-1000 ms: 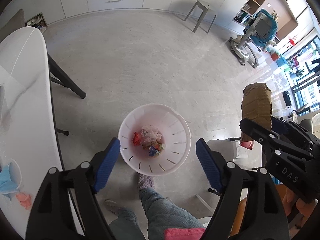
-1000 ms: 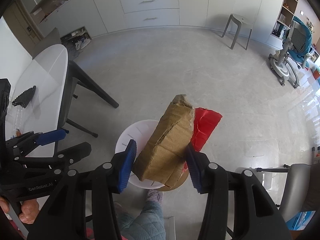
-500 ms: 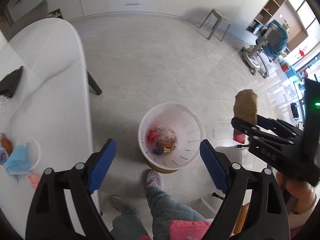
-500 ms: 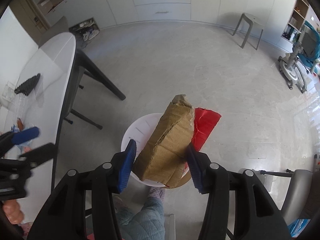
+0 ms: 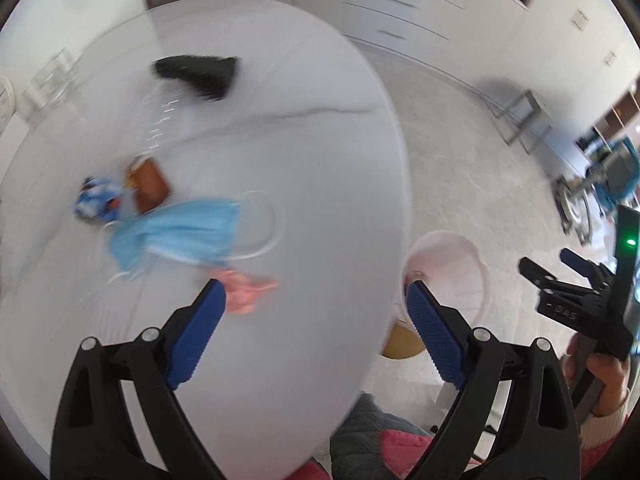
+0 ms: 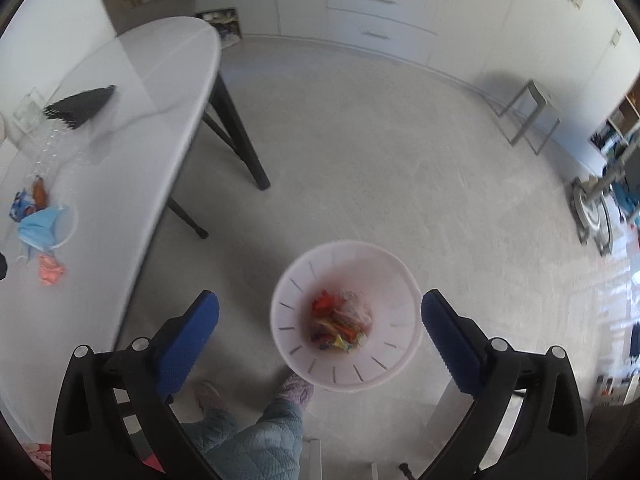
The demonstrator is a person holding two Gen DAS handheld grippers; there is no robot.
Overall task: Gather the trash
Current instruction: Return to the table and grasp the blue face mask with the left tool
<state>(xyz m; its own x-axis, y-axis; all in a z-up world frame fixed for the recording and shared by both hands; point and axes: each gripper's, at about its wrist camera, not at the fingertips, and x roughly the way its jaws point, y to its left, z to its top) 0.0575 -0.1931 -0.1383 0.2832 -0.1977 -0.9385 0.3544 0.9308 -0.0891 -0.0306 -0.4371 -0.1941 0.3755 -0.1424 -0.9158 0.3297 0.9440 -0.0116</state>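
Note:
A white slotted trash bin stands on the floor with colourful wrappers inside; its rim also shows in the left wrist view. My right gripper is open and empty above the bin. My left gripper is open and empty over the white table's near part. On the table lie a blue face mask, a pink scrap just beyond my left fingertip, a brown item and a blue-white wrapper. The same trash shows in the right wrist view, with the mask at left.
A black ribbed object lies far on the table. A grey stool and white drawers stand at the back. A wheeled chair is at right. The person's legs and slippers are beside the bin.
The cardboard and red piece have left my right gripper, which is now open over the bin. My left gripper has swung left from the bin to above the table's trash.

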